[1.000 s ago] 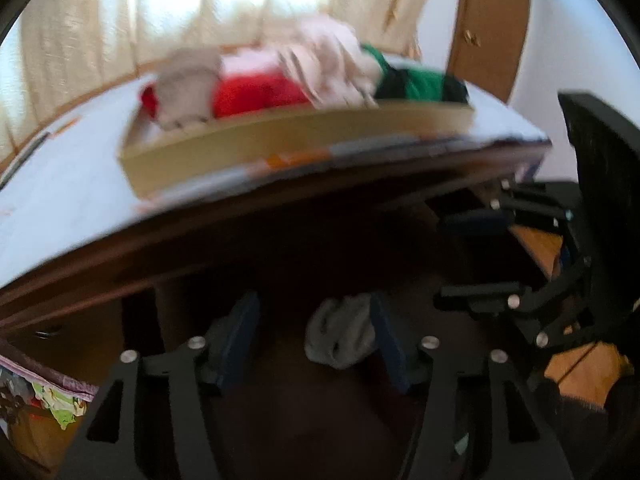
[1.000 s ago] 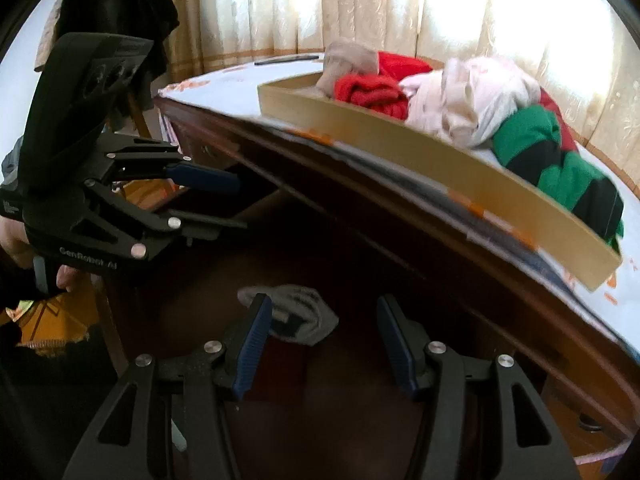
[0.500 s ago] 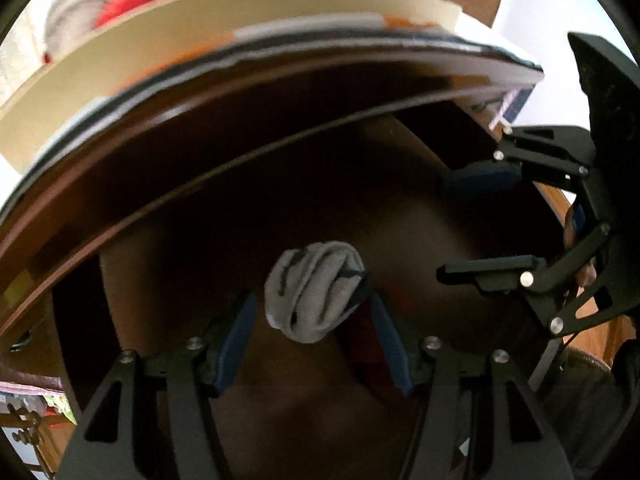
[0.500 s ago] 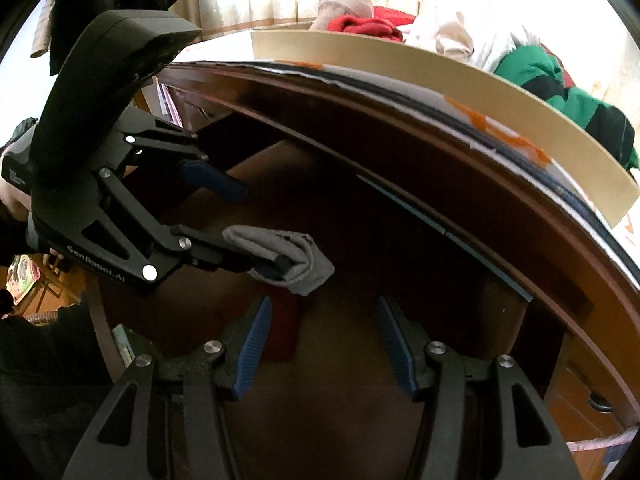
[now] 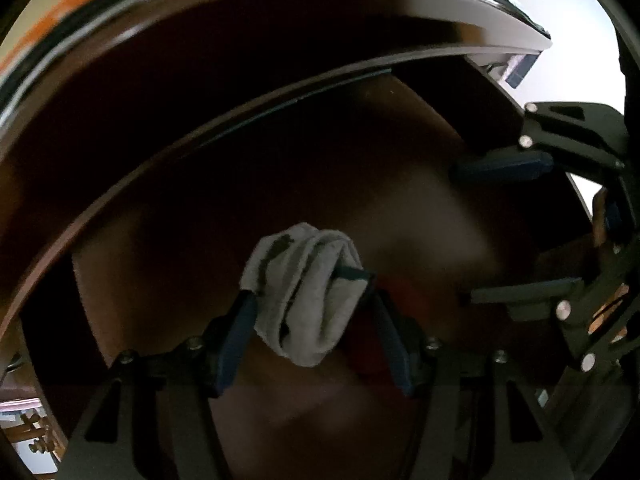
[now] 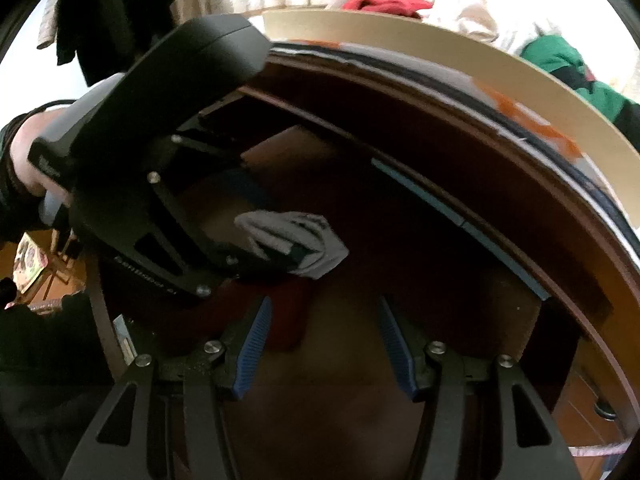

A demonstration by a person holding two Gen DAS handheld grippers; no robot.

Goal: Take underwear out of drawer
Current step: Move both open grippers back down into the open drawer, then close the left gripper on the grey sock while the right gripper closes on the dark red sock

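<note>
A grey folded piece of underwear (image 5: 304,292) lies between the fingers of my left gripper (image 5: 310,300) inside the dark open drawer (image 5: 420,208); the jaws stand around it, about its width apart, and I cannot tell if they press on it. In the right wrist view the same underwear (image 6: 296,244) sits at the left gripper's tips (image 6: 280,240). My right gripper (image 6: 324,320) is open and empty, low in the drawer, to the right of the left one (image 5: 500,224). A red garment (image 6: 288,316) lies beneath.
The brown desk edge (image 6: 500,160) arches over the drawer. On the desk a tan tray (image 6: 400,44) holds red, beige and green clothes (image 6: 560,56). A drawer knob (image 6: 604,408) shows at lower right. Dark clothing (image 6: 120,8) hangs at upper left.
Both grippers have gone lower and deeper into the drawer. The left gripper has come up to the grey underwear and its fingers have narrowed around it.
</note>
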